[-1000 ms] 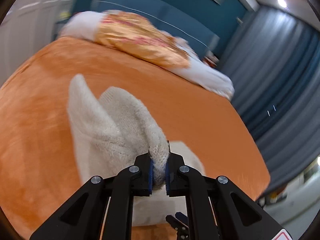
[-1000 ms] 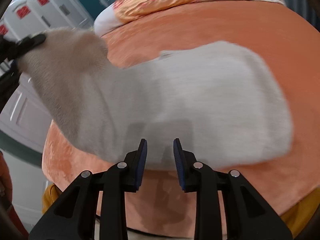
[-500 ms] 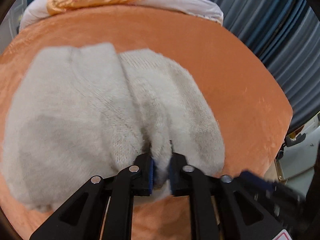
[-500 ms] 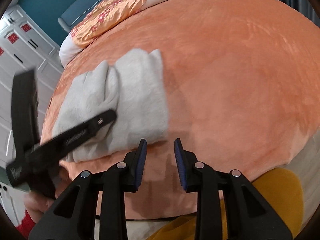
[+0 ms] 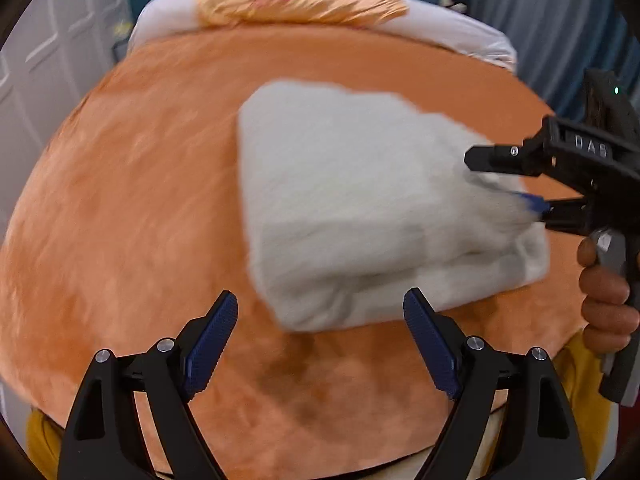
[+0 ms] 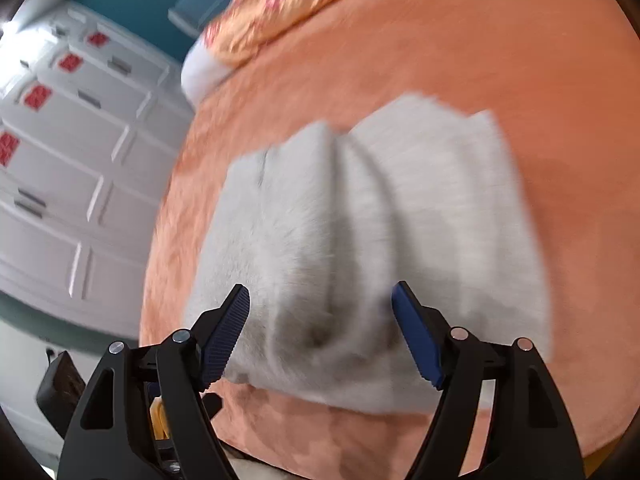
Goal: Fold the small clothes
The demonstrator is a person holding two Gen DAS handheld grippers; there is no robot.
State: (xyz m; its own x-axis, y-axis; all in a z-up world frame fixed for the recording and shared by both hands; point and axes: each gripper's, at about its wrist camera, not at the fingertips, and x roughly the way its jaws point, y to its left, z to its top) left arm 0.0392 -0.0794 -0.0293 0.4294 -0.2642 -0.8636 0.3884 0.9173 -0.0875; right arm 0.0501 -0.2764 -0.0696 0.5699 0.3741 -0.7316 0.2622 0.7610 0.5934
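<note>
Orange bedspread (image 5: pixel 120 208) bears folded white garment (image 5: pixel 360 208); left claw (image 5: pixel 320 344) released, right claw (image 6: pixel 320 332) released.

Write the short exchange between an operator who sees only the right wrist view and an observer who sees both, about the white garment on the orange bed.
Operator: Is the left gripper holding the garment?
Observer: No. The left gripper is open, just short of the white garment.
Operator: How does my gripper look from the side?
Observer: The right gripper is open, one finger above and one below the garment's bunched corner.
</note>
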